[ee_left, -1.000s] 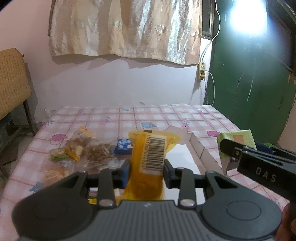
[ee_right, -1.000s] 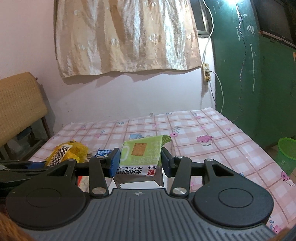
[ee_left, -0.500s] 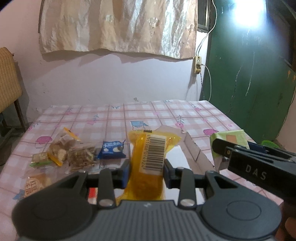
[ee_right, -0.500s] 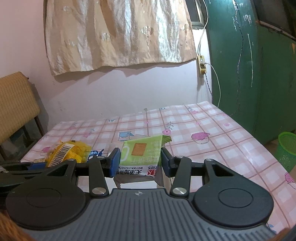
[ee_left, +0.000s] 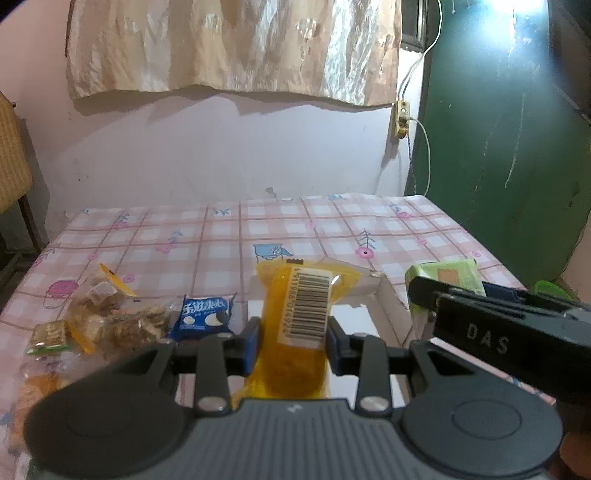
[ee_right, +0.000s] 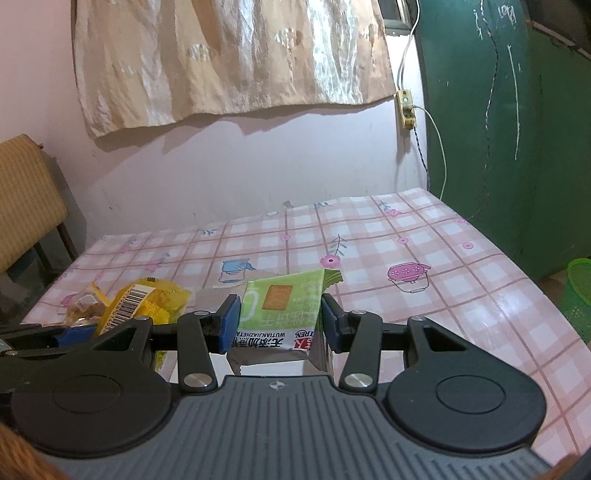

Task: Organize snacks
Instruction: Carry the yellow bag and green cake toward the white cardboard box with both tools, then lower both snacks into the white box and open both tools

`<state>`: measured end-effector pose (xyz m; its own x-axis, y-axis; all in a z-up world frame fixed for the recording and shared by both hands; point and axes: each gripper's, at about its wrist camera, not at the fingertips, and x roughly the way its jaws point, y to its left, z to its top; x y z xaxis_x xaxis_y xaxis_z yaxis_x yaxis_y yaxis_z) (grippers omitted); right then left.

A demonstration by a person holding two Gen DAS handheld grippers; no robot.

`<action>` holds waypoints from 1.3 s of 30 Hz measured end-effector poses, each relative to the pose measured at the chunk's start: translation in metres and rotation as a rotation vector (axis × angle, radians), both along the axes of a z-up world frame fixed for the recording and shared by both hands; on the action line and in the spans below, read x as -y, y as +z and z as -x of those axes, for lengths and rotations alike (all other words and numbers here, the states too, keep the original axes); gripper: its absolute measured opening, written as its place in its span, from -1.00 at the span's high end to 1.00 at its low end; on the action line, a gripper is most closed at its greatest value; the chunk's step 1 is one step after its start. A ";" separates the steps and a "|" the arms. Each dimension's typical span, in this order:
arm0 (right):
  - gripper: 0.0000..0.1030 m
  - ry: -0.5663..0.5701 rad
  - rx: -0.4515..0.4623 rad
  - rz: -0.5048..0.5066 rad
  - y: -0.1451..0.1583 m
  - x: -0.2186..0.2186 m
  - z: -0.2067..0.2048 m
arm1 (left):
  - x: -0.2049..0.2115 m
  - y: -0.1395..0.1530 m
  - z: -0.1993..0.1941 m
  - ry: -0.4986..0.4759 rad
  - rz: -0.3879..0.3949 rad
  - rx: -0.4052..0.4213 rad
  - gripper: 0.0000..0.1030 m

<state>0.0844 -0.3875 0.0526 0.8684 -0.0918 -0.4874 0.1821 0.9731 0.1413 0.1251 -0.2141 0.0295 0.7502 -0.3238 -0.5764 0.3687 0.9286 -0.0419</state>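
Left wrist view shows your glossy pink-checked tablecloth (ee_left: pixel 332 229) under a shallow white cardboard box (ee_left: pixel 388 295), above which your left gripper (ee_left: pixel 291 341) pinches a crinkly yellow barcoded packet (ee_left: pixel 295 332). Your right gripper (ee_right: pixel 275 323) clamps a flat green biscuit packet (ee_right: pixel 280 314) over the box; small clear and blue foil snacks (ee_left: pixel 205 314) lie left.

The room is dim. A strong lamp (ee_left: pixel 517 14) at upper right burns out white, its glare falls on the green door (ee_left: pixel 498 147). The curtain (ee_left: pixel 236 48) throws a soft shadow on the wall; the edges bend, perhaps slightly blurred.
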 end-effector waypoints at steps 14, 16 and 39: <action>-0.10 0.004 -0.067 0.006 -0.021 0.011 -0.061 | 0.020 -0.021 -0.039 0.009 -0.038 -0.042 0.34; -0.10 0.003 -0.075 0.012 -0.025 0.012 -0.068 | 0.021 -0.023 -0.043 0.007 -0.038 -0.047 0.34; -0.60 -0.037 -0.041 0.049 -0.015 0.014 -0.039 | -0.002 -0.016 -0.027 0.039 -0.023 -0.067 -0.39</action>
<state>0.1238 -0.4014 0.0374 0.8431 -0.1479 -0.5170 0.2226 0.9712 0.0853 0.1519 -0.2119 0.0134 0.7214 -0.2815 -0.6327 0.3296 0.9431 -0.0438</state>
